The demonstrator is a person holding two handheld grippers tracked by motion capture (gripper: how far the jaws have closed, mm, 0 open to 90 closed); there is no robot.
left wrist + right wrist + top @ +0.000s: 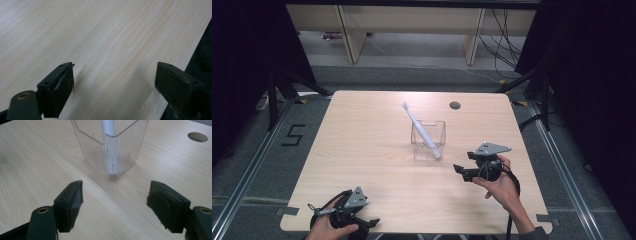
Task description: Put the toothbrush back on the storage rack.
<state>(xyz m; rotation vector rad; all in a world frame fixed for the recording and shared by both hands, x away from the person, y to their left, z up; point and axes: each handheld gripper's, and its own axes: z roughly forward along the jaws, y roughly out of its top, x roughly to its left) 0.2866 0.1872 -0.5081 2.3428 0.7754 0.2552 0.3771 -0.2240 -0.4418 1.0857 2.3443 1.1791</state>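
Near the clear cup (110, 147) holding the toothbrush (421, 131), I'd square my right gripper's (115, 197) open, empty jaws around it, left gripper (115, 80) open on the bench (377, 165).

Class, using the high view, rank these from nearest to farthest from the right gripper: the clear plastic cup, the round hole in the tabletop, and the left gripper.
1. clear plastic cup: just left of the right gripper, mid-table, with a white toothbrush leaning in it.
2. round hole: farther up the table, near the far edge.
3. left gripper: at the near left edge.
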